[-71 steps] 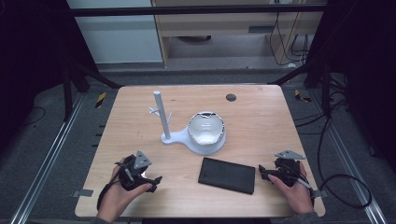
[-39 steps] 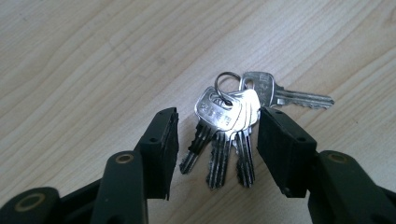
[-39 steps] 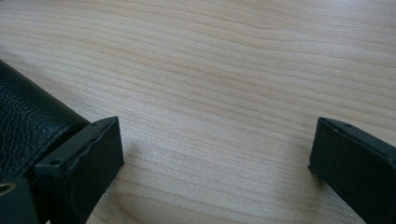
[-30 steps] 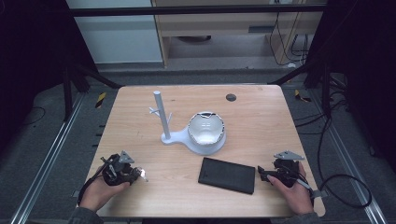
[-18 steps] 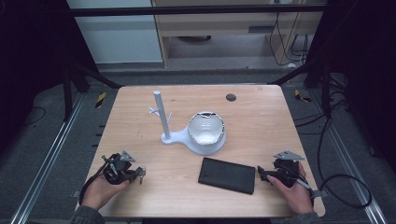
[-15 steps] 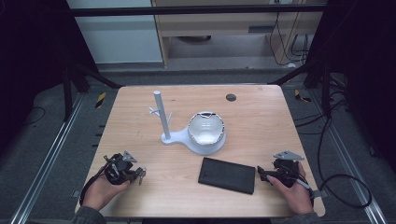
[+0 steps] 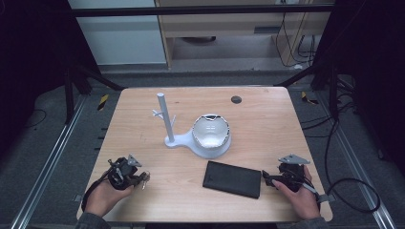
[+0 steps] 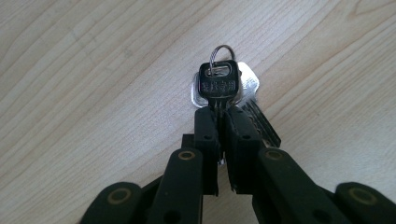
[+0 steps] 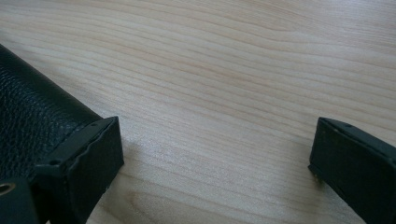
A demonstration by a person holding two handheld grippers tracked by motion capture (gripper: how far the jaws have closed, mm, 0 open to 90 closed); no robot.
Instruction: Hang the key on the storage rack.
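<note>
At the table's near-left edge, the left gripper (image 8: 218, 123) now clamps a bunch of keys (image 8: 219, 84) by the black key's blade, having drawn back from mid-table moments ago. The keys hang just above the table (image 7: 267, 119). The right gripper (image 7: 267, 179) stays put, jaws wide, beside the black wallet (image 7: 232, 179). The white stand (image 7: 165, 117) looks a likely destination.
</note>
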